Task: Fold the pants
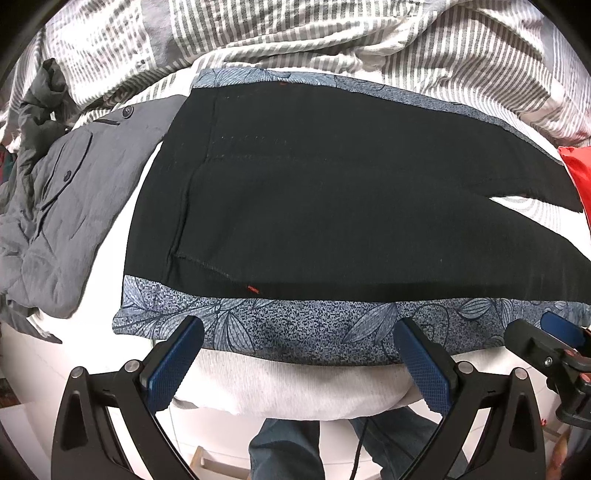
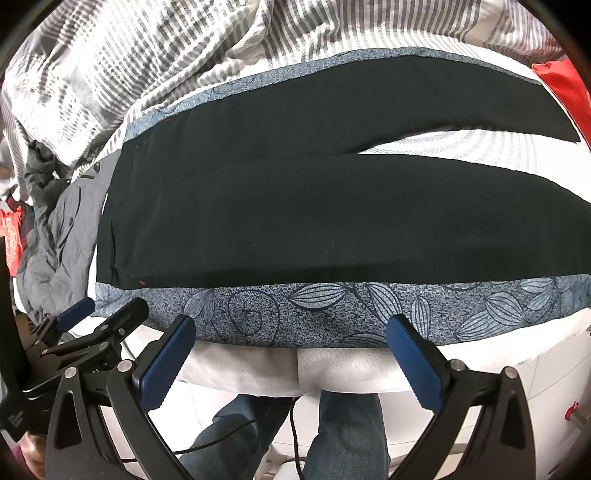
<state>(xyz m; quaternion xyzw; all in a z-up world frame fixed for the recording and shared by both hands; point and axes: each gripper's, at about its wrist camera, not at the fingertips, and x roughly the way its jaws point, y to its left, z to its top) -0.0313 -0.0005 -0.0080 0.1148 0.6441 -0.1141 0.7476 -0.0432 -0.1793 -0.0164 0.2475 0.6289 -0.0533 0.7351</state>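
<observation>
Both the left gripper (image 1: 299, 347) and right gripper (image 2: 291, 339) hover wide open, empty; better pinch the black pants' (image 1: 332, 192) near edge cleanly, avoiding the leaf-print cloth (image 1: 314, 321) beneath.

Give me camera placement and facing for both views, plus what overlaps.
Left wrist: on the left gripper, facing down at the waist end of the black pants and grey jacket; own open fingers, the right gripper at right and jeans legs show.
Right wrist: on the right gripper, tilted down at the pants legs; own open fingers, the left gripper at left and jeans show.
Shared: pants, patterned cloth, striped bedding, jacket, red item.
</observation>
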